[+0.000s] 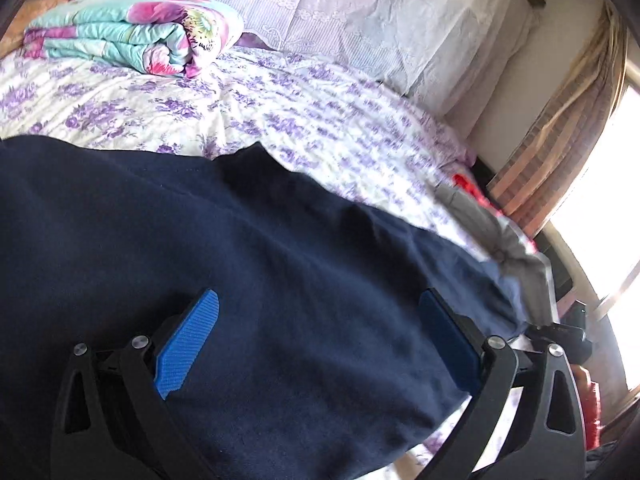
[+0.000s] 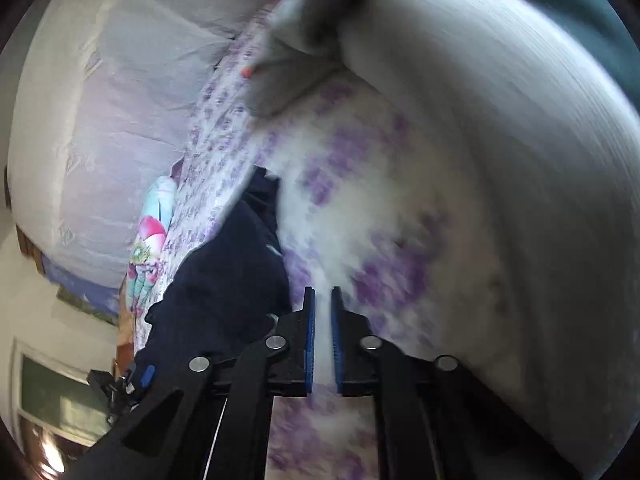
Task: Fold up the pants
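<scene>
Left black linkage gripper (image 1: 318, 322), seen from its own wrist camera: two forked black arms are carrying round silver pivot screws and blue ribbed rubber pads (image 1: 188, 340). Right black linkage gripper (image 2: 322, 300), seen from its wrist camera: four silver pivot screws are showing across identical black arms, with thin blue ribbed pads (image 2: 309, 340) lining the inner finger faces.

The pants (image 1: 248, 280) lie on the bed (image 1: 280, 120), at its near edge. A folded quilt (image 1: 132, 36) rests behind them, near the wall. A window (image 1: 616, 184) stands to the right of the bed.
</scene>
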Demonstrator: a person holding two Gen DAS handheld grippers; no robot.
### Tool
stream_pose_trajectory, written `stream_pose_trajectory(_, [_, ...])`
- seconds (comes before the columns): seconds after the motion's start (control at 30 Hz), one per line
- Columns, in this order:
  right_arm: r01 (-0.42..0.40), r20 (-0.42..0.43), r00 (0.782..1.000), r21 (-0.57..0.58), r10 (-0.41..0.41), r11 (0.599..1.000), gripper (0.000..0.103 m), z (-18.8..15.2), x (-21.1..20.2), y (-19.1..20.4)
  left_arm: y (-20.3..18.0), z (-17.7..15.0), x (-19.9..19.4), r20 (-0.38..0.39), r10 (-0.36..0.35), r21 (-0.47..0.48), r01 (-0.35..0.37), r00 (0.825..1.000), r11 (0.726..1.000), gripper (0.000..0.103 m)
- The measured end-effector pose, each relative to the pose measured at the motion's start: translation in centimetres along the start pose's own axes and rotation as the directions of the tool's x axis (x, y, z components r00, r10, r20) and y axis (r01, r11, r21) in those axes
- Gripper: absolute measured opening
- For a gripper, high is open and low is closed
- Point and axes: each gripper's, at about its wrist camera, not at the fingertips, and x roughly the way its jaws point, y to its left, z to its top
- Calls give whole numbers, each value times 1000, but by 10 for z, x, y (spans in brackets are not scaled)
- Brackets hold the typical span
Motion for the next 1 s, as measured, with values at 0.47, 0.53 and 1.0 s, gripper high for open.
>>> stream_pose_trajectory(0.47, [-76, -34, 997, -53, 74, 996, 37, 8, 53, 50, -10, -5, 12, -30, 124, 92, -121, 992, 988, 98])
stream_pose_trajectory(0.53, [-109, -20, 994, -50, 108, 993, 20, 13, 56, 55, -10, -5, 11, -25, 110, 82, -107, 994, 991, 98])
stream_pose_trajectory(1.0, [44, 115, 993, -187, -23, 981, 55, -1, -27, 35, -15, -8, 12, -36, 110, 93, -106, 993, 990, 98])
